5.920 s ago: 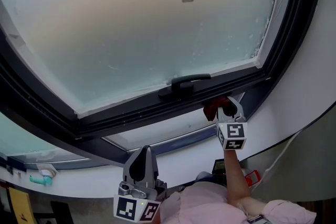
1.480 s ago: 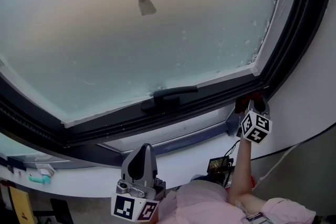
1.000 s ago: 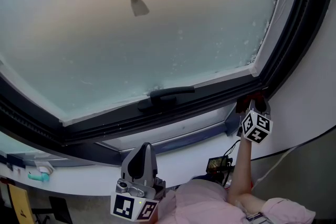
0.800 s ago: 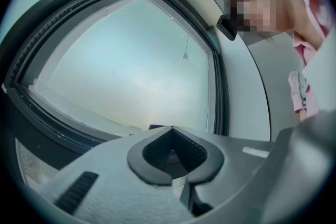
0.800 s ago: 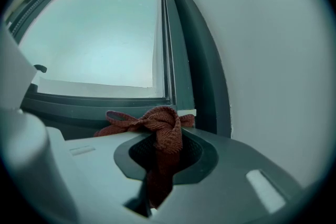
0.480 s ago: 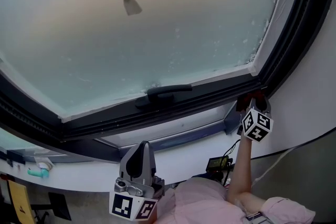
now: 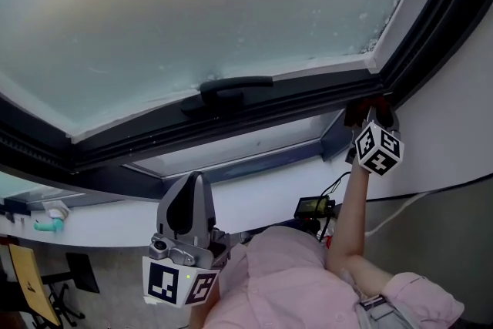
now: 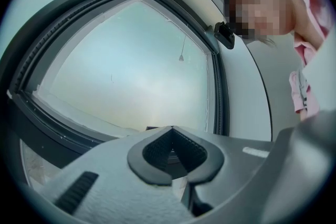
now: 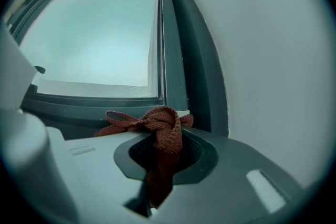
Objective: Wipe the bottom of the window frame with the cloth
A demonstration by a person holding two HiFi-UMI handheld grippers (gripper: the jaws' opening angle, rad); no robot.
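Window frame (image 7: 154, 141), bottom rail, right-hand corner: the right gripper (image 7: 370, 113) is clamped on the red cloth (image 9: 163, 126) there. The left gripper (image 7: 187, 193) hangs closed and empty. Wiping appears under way; the next stroke calls for dragging leftward along the rail.

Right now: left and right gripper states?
Left gripper: shut, nothing between the jaws.
Right gripper: shut on the red cloth.

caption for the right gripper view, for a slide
Red cloth pinched in the right claw by the window frame's lower corner.
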